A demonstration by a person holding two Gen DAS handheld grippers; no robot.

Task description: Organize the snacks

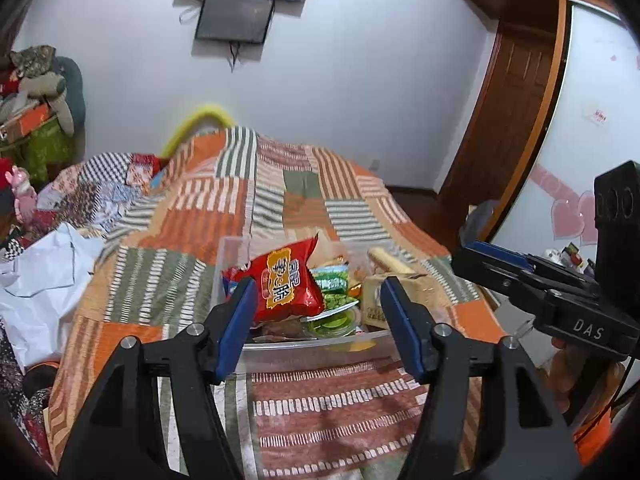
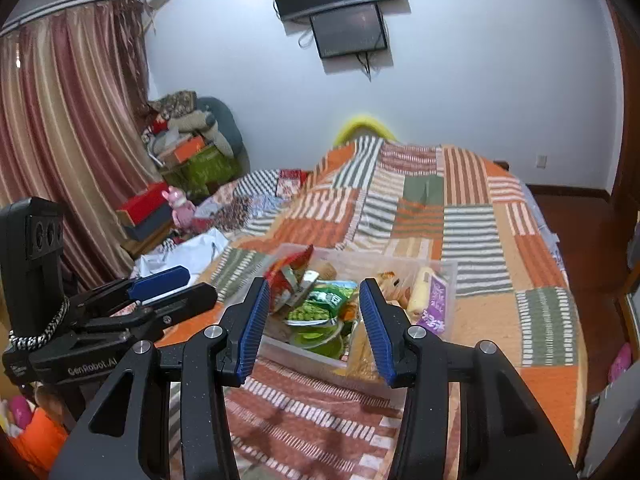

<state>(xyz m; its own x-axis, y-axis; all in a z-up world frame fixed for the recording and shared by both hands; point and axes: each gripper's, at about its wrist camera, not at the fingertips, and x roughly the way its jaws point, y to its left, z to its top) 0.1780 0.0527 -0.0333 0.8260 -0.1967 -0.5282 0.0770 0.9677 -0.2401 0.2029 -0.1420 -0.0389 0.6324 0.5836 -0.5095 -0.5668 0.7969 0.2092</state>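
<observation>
Both the left gripper [image 1: 318, 314] and right gripper [image 2: 314, 322] are hovering spread and empty before the clear plastic bin [image 1: 316, 347] on the patchwork quilt [image 1: 168, 276], where the light, crinkly, probably slippery red foil snack bag [image 1: 286, 280] is lying, likely best pinched at its crimped top edge.

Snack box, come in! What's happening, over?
Left gripper open, right gripper open, both empty. Clear plastic snack box on patchwork quilt, full. Nothing blocking.

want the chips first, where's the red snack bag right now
The red snack bag stands at the left end of the clear plastic bin on the patchwork bedspread, just left of the green packets and straight ahead of both open tools.
</observation>
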